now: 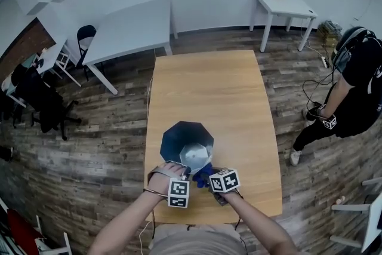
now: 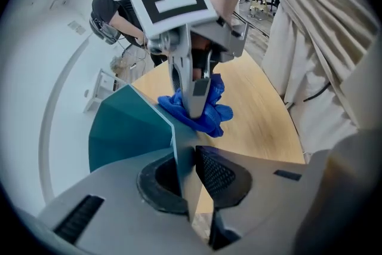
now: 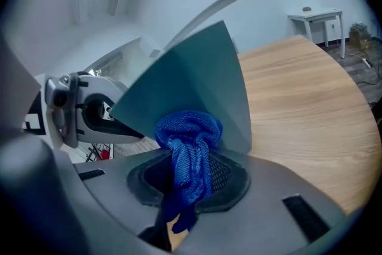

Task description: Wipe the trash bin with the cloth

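My left gripper [image 2: 186,179] clamped the bin [image 2: 128,125] by its rim. My right gripper [image 3: 188,179] pinched the cloth [image 3: 188,134] against the bin's wall. Steady pressure seemed wise.

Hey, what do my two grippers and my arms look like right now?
The left gripper and the right gripper have matte grey bodies with black, textured pads. Each carries a white cube printed with black square markers. A thin dark cable seems to run past the left wrist. The forearms show no sleeves, and the top is beige.
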The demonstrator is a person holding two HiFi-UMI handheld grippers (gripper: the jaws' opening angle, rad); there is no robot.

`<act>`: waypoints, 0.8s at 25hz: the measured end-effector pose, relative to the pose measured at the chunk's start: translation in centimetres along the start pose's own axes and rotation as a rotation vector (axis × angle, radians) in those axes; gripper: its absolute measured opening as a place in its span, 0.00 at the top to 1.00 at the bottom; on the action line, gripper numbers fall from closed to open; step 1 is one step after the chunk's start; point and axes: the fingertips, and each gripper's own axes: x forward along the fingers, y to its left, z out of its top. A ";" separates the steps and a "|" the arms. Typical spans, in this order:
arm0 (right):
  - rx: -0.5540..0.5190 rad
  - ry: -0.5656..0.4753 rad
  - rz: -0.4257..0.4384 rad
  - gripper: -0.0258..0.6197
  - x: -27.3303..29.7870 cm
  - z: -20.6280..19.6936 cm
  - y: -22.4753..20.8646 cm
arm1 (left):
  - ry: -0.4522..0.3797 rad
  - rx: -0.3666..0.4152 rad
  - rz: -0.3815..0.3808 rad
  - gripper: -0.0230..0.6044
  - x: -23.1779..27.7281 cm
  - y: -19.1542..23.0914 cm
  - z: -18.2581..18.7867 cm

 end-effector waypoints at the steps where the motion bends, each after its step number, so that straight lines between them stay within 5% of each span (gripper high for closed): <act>1: 0.001 0.016 -0.010 0.84 0.7 -0.6 -0.7 | -0.001 0.002 0.002 0.89 0.0 0.0 0.0; 11: 0.002 0.124 -0.077 0.84 6.5 -5.0 -7.5 | -0.033 0.007 -0.013 0.89 0.1 0.2 0.8; 17: -0.054 0.284 -0.146 0.84 10.1 -7.9 -10.8 | -0.042 -0.003 -0.026 0.89 0.3 0.2 0.6; 20: -0.052 0.266 -0.144 0.84 11.1 -8.3 -11.9 | -0.051 -0.013 -0.030 0.89 0.4 0.5 0.7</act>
